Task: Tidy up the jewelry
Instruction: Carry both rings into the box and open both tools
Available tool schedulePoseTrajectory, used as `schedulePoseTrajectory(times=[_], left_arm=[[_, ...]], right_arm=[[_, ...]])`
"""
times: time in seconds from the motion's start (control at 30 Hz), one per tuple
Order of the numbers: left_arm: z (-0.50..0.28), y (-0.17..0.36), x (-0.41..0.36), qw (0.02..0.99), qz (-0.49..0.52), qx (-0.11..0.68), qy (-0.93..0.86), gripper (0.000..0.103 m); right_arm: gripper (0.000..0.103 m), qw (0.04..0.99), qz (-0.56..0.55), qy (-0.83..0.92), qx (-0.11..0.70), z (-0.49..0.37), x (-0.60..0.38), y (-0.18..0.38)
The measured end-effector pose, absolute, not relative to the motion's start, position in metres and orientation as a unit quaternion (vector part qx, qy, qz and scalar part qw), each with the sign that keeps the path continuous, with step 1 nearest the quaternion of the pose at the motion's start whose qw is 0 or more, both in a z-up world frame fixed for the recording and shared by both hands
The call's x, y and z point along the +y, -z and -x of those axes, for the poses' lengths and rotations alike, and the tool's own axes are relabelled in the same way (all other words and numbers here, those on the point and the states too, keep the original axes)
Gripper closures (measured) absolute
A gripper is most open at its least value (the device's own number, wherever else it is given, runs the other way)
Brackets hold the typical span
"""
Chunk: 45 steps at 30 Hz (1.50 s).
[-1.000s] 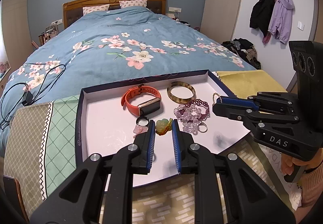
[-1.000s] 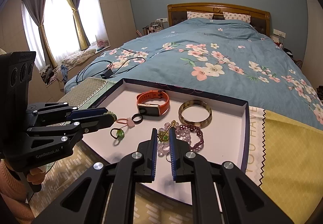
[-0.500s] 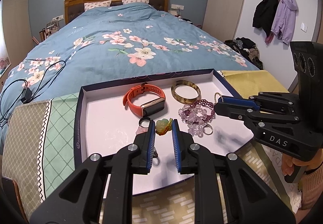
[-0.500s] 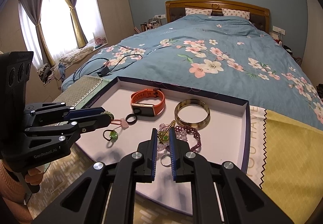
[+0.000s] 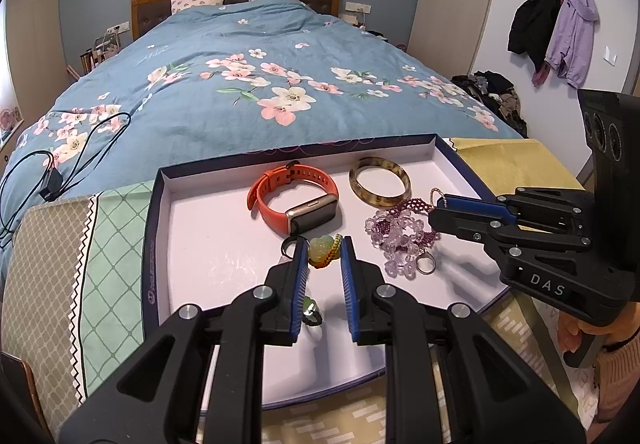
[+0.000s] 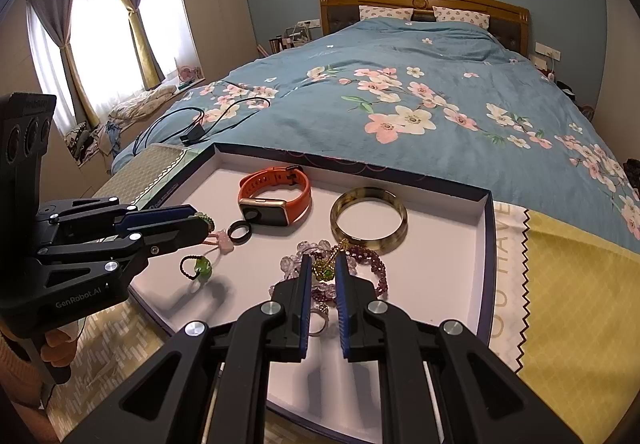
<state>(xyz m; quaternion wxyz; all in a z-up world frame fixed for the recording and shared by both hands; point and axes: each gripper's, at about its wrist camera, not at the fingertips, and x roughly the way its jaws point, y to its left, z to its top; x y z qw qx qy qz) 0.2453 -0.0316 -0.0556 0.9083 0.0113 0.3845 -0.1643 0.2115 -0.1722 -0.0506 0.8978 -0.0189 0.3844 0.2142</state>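
A white tray (image 5: 220,244) with a dark blue rim holds an orange smartwatch (image 5: 294,196), a mottled bangle (image 5: 380,180), purple and clear bead bracelets (image 5: 400,232), a black ring (image 5: 289,246) and a silver ring (image 5: 425,264). My left gripper (image 5: 323,252) is shut on a green-and-yellow corded charm (image 5: 322,250). Its cord dangles a green bead (image 6: 202,266) above the tray. My right gripper (image 6: 323,271) is shut on a gold chain's green bead ball (image 6: 323,270) just over the bead bracelets (image 6: 362,262). The right gripper (image 5: 436,209) also shows at the tray's right side.
The tray (image 6: 486,264) rests on patterned cloths, green (image 5: 108,264) at left and yellow (image 6: 568,304) at right, at the foot of a bed with a blue floral duvet (image 5: 260,84). A black cable (image 5: 60,164) lies on the duvet. Coats (image 5: 556,24) hang on the right wall.
My right gripper has crept slightly forward and down over the bead bracelets with the chain still in it. The left gripper has barely moved; its dangling bead now shows between the fingers.
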Motion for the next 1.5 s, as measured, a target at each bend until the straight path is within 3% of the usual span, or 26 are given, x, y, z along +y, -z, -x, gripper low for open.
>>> schedulePoseTrajectory(times=[1.4,1.5], left_arm=[[-0.257,0.067,-0.038,0.905,-0.017,0.392,0.165,0.088],[-0.255,0.067,-0.041,0.902,-0.026,0.392,0.176,0.082]], right_arm=[[0.093,0.895,0.031,-0.203,0.395,-0.225,-0.170,0.056],[0.093,0.896,0.030,-0.203,0.395,-0.225,-0.170,0.056]])
